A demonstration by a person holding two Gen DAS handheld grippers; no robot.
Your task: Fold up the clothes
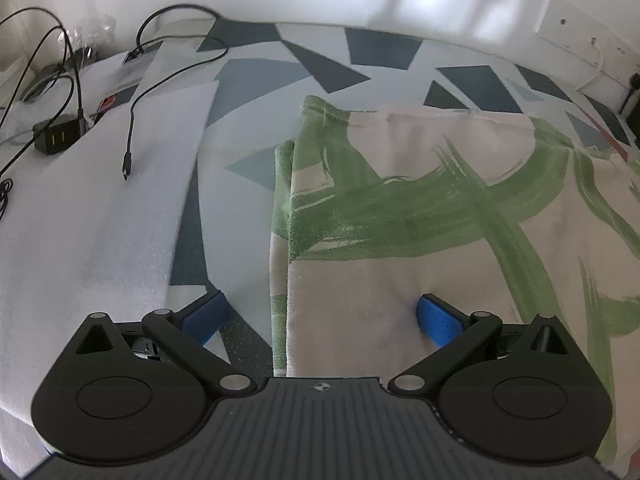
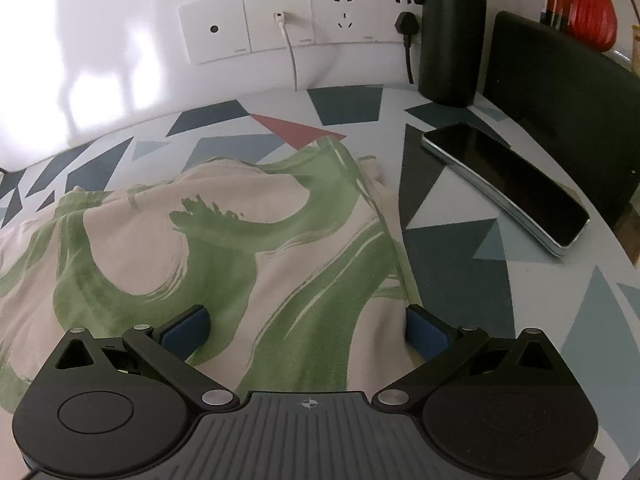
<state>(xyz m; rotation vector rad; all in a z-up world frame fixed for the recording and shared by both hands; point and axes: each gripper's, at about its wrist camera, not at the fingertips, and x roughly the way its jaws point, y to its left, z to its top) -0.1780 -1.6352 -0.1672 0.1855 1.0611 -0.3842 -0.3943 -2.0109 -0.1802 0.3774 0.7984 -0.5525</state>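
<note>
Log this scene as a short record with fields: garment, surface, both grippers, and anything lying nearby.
garment: beige cloth with green brushstrokes, lying fairly flat, partly folded
surface: table with geometric-pattern cover
left gripper: open, straddling the cloth's left edge
right gripper: open, over the cloth's right edge
nearby: phone, black bottle, charger cable

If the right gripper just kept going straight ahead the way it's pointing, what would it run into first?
Most likely the green-and-cream garment: the right gripper is open with the cloth lying right between and ahead of its fingers. Beyond that comes patterned tablecloth, then the wall with the socket panel. Its height above the cloth is unclear.
</note>
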